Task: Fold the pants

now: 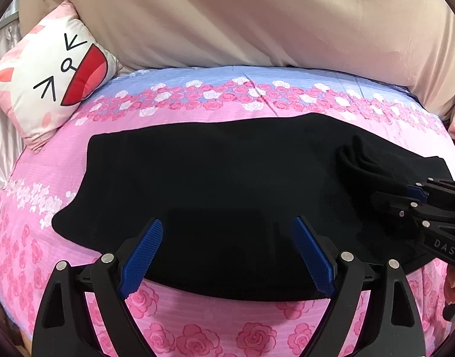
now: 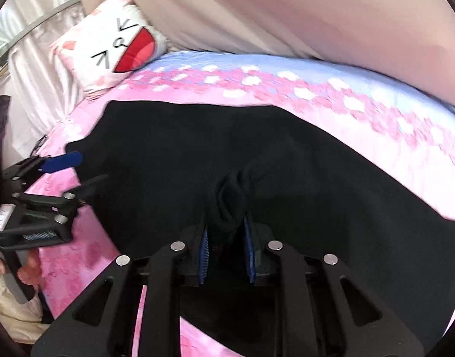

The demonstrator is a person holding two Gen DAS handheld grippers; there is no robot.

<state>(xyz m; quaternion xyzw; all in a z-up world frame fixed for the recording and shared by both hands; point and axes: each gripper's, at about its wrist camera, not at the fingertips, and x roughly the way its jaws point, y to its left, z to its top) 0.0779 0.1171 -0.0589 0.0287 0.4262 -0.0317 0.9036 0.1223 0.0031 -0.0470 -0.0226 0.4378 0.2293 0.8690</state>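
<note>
Two grippers work the fold: the right gripper pinches a bunched fold of the black pants, while the left gripper hangs spread and empty over their near edge. The pants lie flattened lengthwise, apparently mid-fold, on a pink rose-print bedspread; a cat-face cushion sits by a beige duvet

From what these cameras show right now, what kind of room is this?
Most likely a bedroom. Black pants lie spread on a bed with a pink rose-print sheet, a cartoon cat-face cushion sits at its far corner, and a beige duvet is bunched along the back.
</note>
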